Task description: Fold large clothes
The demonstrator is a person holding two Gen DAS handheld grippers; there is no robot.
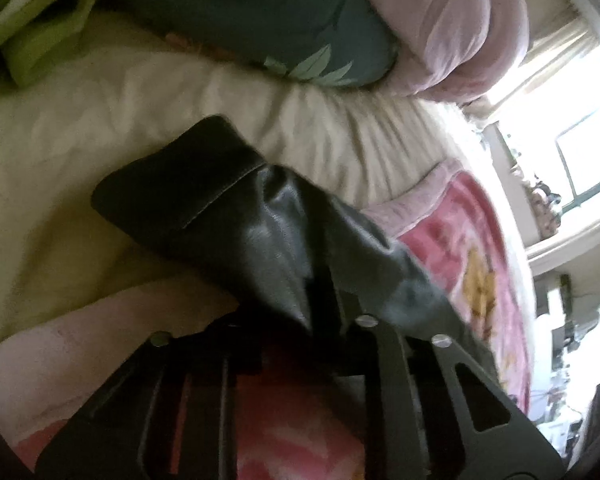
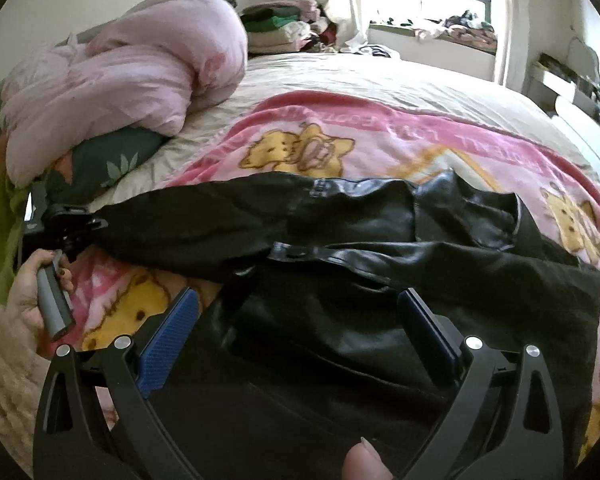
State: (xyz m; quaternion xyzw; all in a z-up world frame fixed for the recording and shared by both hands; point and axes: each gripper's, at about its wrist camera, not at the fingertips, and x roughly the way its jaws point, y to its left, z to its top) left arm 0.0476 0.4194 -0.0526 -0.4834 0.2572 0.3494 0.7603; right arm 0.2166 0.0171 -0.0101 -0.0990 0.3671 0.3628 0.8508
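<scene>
A black leather-look jacket point(image 2: 380, 248) lies spread across the near part of the bed point(image 2: 380, 76), on a pink cartoon blanket point(image 2: 300, 136). It looks heavy, smooth and likely slippery, limp rather than stiff, so hems and cuffs are probably the surest holds. The left hand-held gripper point(image 2: 84, 220) is clamped on the sleeve end point(image 1: 204, 184) at far left. The right hand-held gripper point(image 2: 300, 332) hovers wide open over the body, gripping nothing.

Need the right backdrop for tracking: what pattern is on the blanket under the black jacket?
Pink blanket with yellow cartoon bears and pink lettering; clearest in the right wrist view.
</scene>
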